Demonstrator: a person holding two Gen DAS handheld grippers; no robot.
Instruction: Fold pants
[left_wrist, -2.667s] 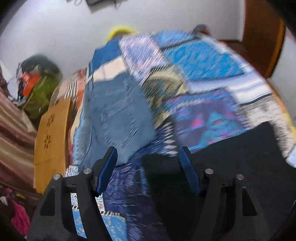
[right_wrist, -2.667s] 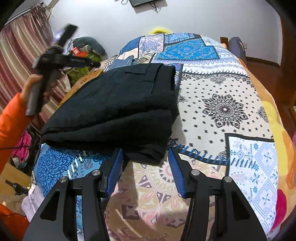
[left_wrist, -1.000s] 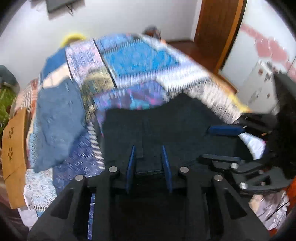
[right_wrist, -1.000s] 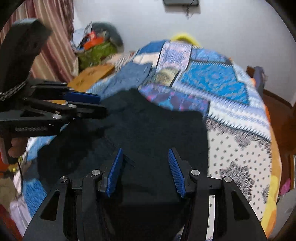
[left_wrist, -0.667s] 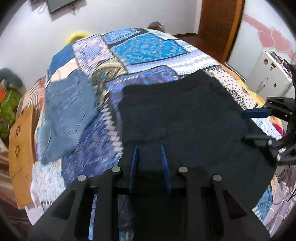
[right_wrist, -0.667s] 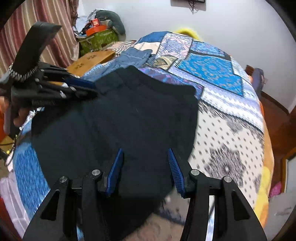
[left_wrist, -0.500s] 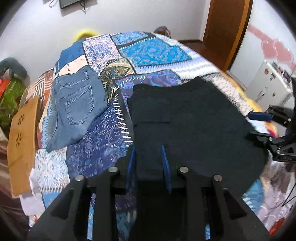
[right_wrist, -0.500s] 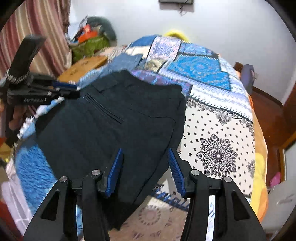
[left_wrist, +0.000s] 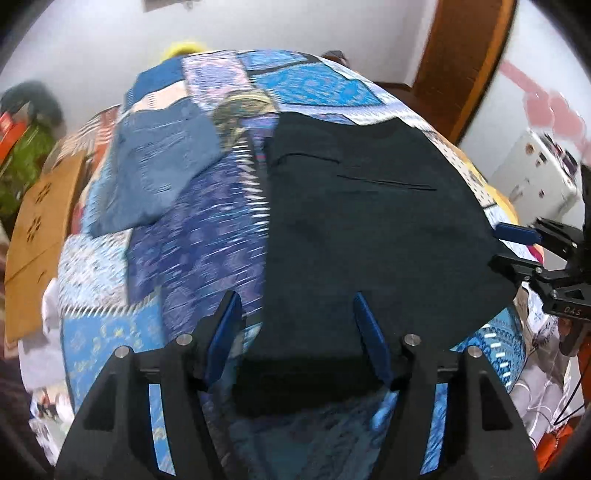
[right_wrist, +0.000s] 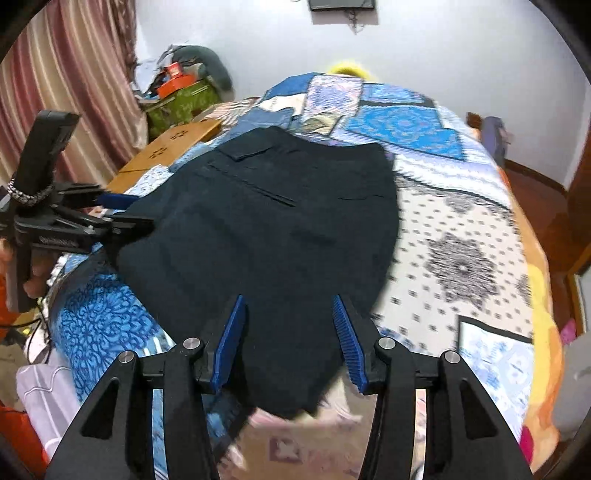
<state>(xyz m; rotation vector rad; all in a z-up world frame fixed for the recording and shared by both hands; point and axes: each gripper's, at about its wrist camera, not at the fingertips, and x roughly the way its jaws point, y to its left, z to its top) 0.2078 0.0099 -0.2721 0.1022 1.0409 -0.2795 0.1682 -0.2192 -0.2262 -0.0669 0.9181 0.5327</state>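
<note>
Left hand-held gripper (left_wrist: 297, 341): jaws spread wide, holding nothing, poised over the near-edge hem of the black pants (left_wrist: 369, 229).
Right hand-held gripper (right_wrist: 290, 341): jaws likewise spread and empty, above the pants' other near corner.
Black pants: lying flat in a folded rectangle by the bed's near edge, on the patchwork bedspread (right_wrist: 461, 258), pocket seams facing up.
Blue jeans (left_wrist: 162, 162): folded, well apart from the black pants, toward the bed's far left side.
Wooden board (right_wrist: 173, 147): beside the bed's left edge.
</note>
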